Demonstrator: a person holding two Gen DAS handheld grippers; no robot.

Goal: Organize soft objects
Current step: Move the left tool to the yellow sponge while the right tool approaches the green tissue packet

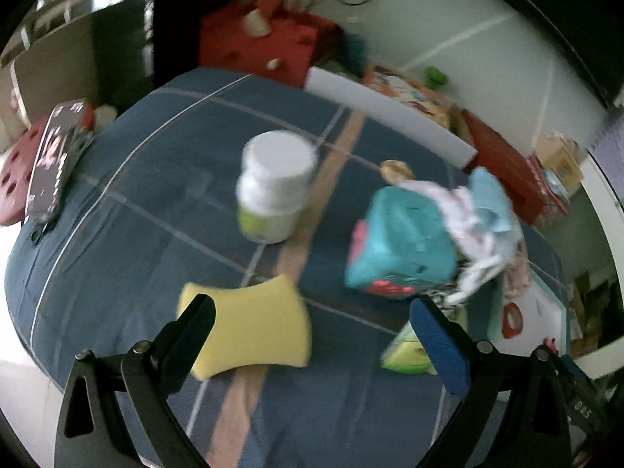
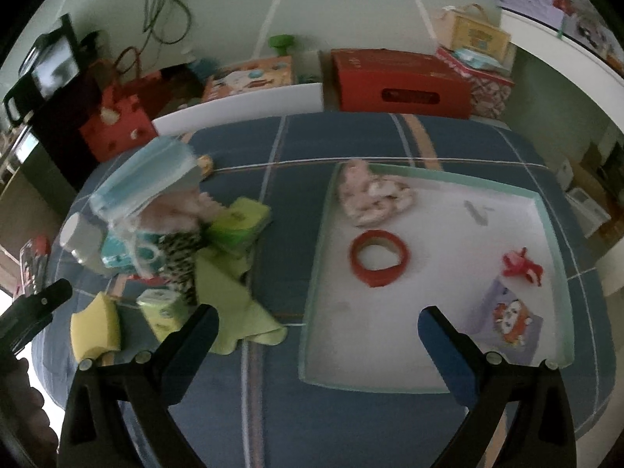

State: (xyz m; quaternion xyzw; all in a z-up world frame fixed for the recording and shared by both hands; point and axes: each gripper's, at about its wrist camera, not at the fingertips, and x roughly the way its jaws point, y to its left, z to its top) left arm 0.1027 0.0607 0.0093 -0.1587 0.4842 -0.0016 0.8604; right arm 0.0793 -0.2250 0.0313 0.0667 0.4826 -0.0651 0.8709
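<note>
Blue plaid bedding (image 2: pixel 351 144) carries everything here, and the sorting looks only partly done. On the right side of the bed lies a shallow white tray (image 2: pixel 546 210) with a pale green rim, and it already holds a crumpled pink cloth (image 2: pixel 370 199), a red tape ring (image 2: pixel 379 258), a small red plush thing (image 2: pixel 522 267) and a lilac pouch with a cartoon print (image 2: pixel 511 319). Well apart from it, on the left, a heap remains: a yellow sponge (image 1: pixel 251 323), a teal soft pack (image 1: pixel 401 241), a blue face mask (image 2: pixel 148 179), a light green cloth (image 2: pixel 238 312), green tissue packs (image 2: pixel 240 226) and some patterned fabric, with a hard white bottle (image 1: pixel 275 187) standing among them. Most soft pieces therefore seem unsorted. The left gripper (image 1: pixel 312 335) hangs over the sponge with its jaws spread wide, gripping nothing; the right gripper (image 2: pixel 318 335) hovers at the tray's near edge, jaws likewise apart and empty. The sponge looks like the likeliest next pick.
</note>
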